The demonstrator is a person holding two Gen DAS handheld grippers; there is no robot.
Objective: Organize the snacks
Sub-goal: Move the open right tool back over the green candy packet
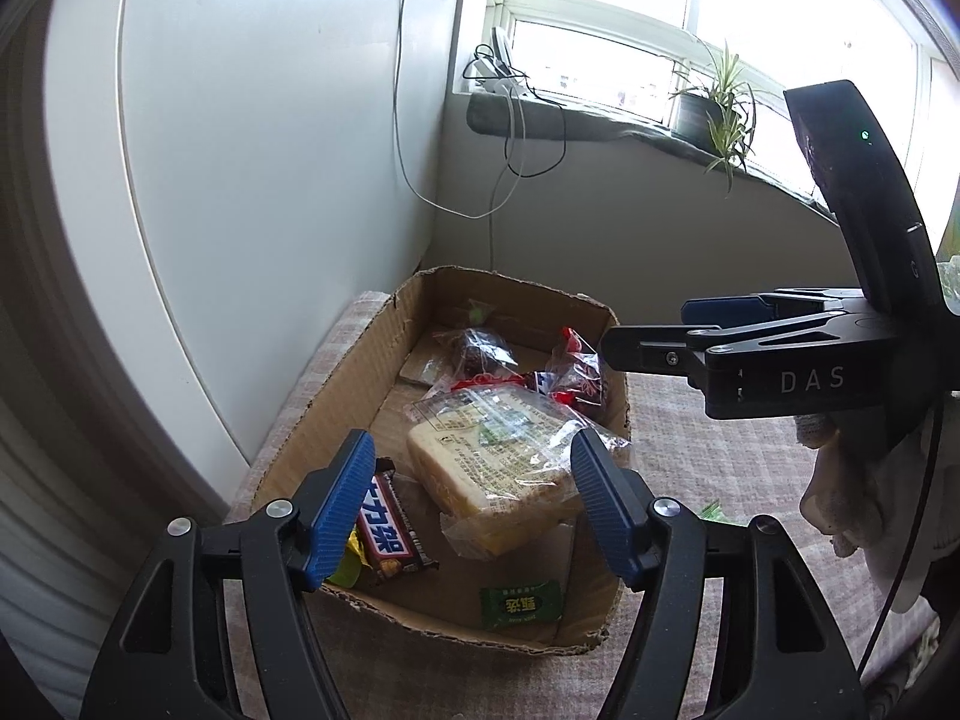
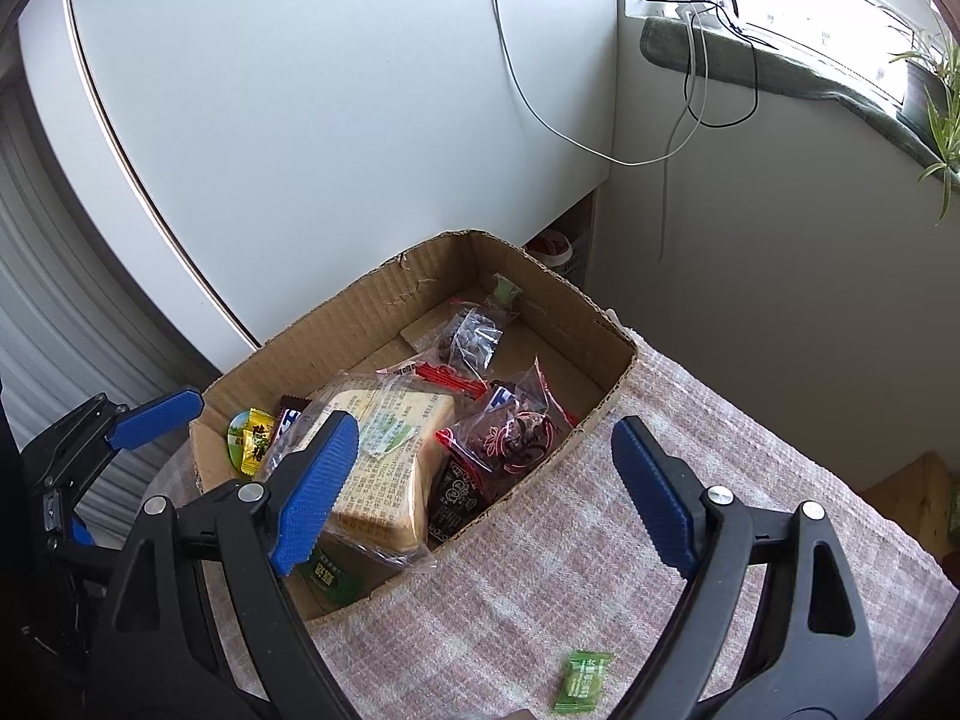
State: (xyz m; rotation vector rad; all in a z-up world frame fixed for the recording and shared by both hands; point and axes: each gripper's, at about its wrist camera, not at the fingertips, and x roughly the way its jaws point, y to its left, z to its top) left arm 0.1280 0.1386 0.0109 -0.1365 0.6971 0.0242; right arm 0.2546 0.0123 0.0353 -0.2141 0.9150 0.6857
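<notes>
A table [image 2: 600,540] covered with a pinkish checked cloth [image 2: 690,420] carries everything. On it stands an open cardboard box [image 2: 606,336] with ragged rims, pushed near a white panel at the table's far edge. A small green sweet packet [image 2: 583,680] lies alone on the cloth, apart from the box, on the near side.

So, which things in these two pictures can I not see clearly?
- Chocolate bar: in the left wrist view, the left tool's finger covers one end.
- Dark green packet in the cardboard box: in the right wrist view, the right tool's finger hides most of it.
- Print on the bread pack: too small to read.
- Light green candy on the cloth: label too small.
</notes>
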